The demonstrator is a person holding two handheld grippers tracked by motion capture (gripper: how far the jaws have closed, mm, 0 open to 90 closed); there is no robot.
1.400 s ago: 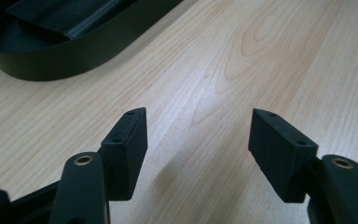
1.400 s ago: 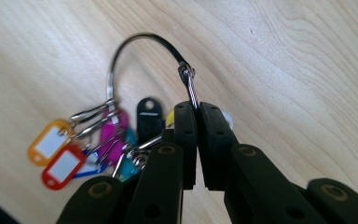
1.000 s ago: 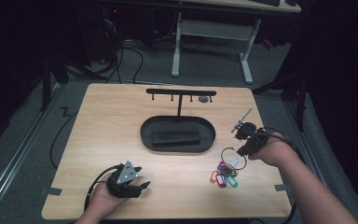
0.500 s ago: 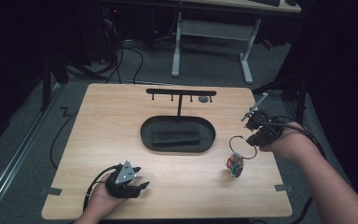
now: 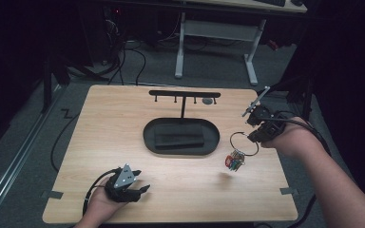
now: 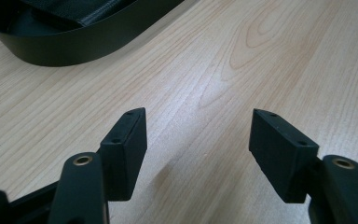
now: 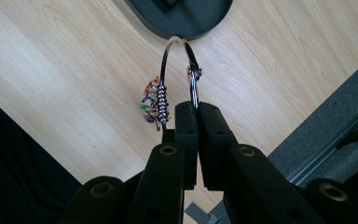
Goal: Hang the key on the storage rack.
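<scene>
The key ring (image 7: 179,60) is up off the table (image 5: 123,142) now, pinched in my right gripper (image 7: 196,109), keys (image 5: 235,160) dangling right of the tray (image 5: 147,137). My left gripper (image 6: 198,140) rests low, jaws wide, empty.

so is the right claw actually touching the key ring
Touching. In the right gripper view the right claw has its jaws shut on the wire of the key ring, with the coloured keys hanging from the loop.
</scene>
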